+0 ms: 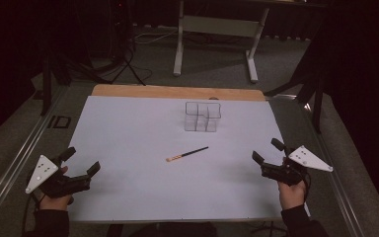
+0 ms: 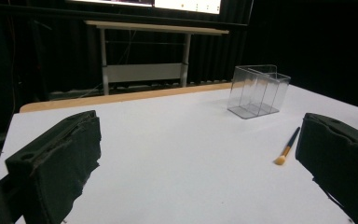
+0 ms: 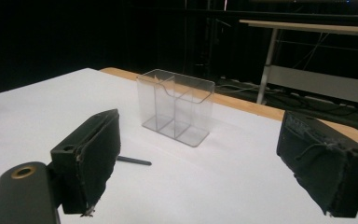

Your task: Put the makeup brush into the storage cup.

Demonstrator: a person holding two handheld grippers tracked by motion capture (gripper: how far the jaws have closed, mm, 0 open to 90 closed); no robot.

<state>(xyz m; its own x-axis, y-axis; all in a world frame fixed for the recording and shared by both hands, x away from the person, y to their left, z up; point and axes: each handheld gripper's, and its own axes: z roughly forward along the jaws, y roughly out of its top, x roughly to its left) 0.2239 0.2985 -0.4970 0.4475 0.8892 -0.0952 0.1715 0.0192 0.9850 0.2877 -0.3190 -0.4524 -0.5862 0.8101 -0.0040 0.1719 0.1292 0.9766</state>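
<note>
1. Slim black-handled makeup brush with an orange tip (image 1: 187,154) lies flat on the white table sheet (image 1: 128,138), just in front of the clear plastic divided organizer (image 1: 203,116).
2. Left gripper (image 1: 83,162) rests well left of the organizer, jaws wide, empty.
3. Right gripper (image 1: 268,150) rests well right of it, jaws wide, empty.

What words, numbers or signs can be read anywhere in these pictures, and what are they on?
"ID": large dark letters on the grey floor strip left of the white table sheet.
Nothing readable on the clear organizer or the brush.
The bright screen strip is too blurred to read.
</note>
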